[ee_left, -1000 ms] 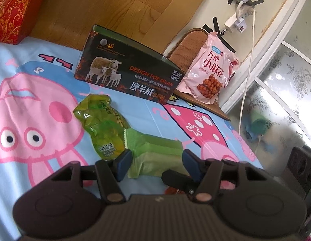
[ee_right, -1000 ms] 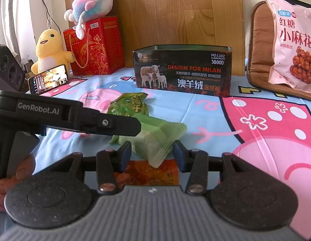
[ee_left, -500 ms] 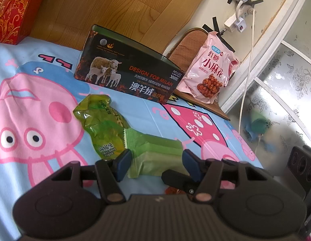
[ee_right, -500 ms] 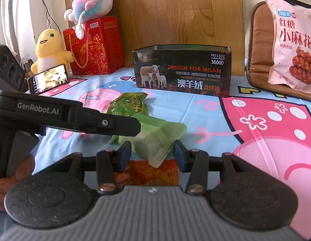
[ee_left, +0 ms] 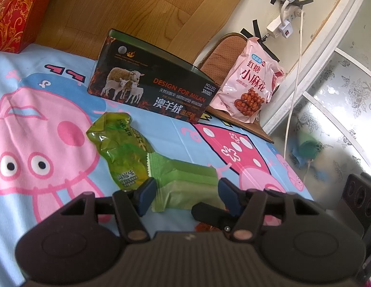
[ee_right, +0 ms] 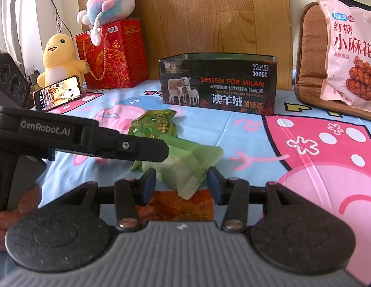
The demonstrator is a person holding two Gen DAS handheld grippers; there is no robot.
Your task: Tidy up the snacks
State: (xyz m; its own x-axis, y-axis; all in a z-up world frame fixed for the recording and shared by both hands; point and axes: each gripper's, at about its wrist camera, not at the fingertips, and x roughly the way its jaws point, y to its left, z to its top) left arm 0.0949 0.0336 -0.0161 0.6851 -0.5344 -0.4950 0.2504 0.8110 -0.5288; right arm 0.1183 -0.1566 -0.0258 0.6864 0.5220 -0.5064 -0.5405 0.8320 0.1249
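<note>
Pre-grasp step: left gripper (ee_left: 185,192) and right gripper (ee_right: 180,183), jaws apart and empty, face the pale-green snack pack (ee_right: 190,165) at twelve o'clock, apparently untouched; next, one closes and carries it toward the open tin (ee_right: 219,83).

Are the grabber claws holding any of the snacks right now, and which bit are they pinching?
Neither. The left gripper and right gripper both stand open around the pale green packet, which lies on the sheet; no pad visibly presses on it.
</note>
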